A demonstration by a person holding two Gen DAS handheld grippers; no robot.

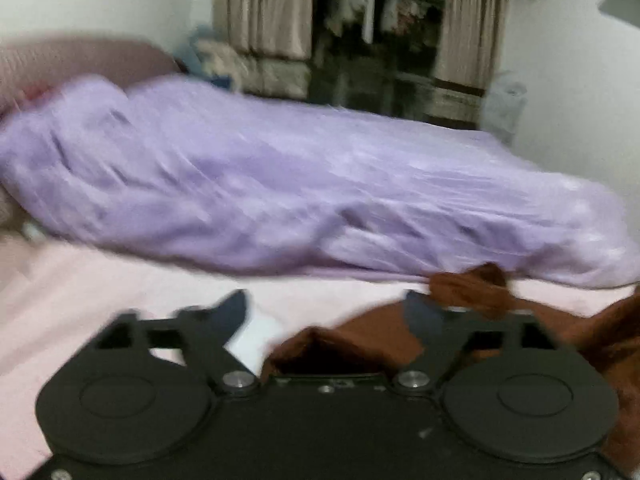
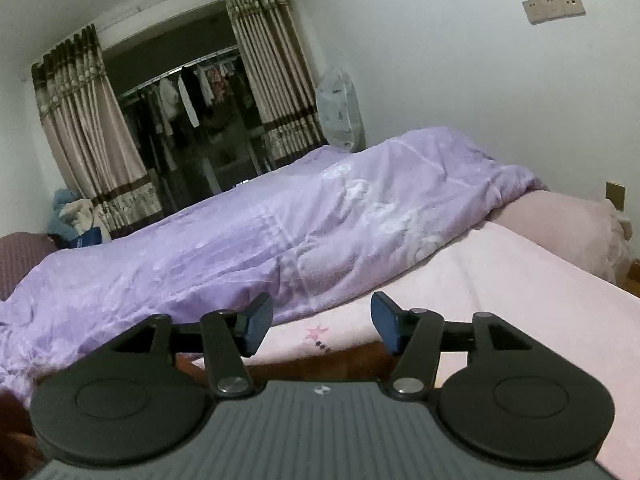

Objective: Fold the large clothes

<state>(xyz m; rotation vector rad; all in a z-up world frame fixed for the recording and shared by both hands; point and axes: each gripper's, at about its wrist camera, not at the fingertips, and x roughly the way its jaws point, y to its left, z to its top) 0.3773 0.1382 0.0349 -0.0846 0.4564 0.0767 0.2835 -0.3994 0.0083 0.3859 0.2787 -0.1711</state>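
Half the brown garment hides behind the left tool.

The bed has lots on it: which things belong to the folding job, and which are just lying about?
Part of the job:
- brown garment, on the pink sheet
- left gripper, jaws open
- right gripper, jaws open, nothing between them

Just lying about:
- purple duvet
- curtains
- hanging clothes
- pile of laundry
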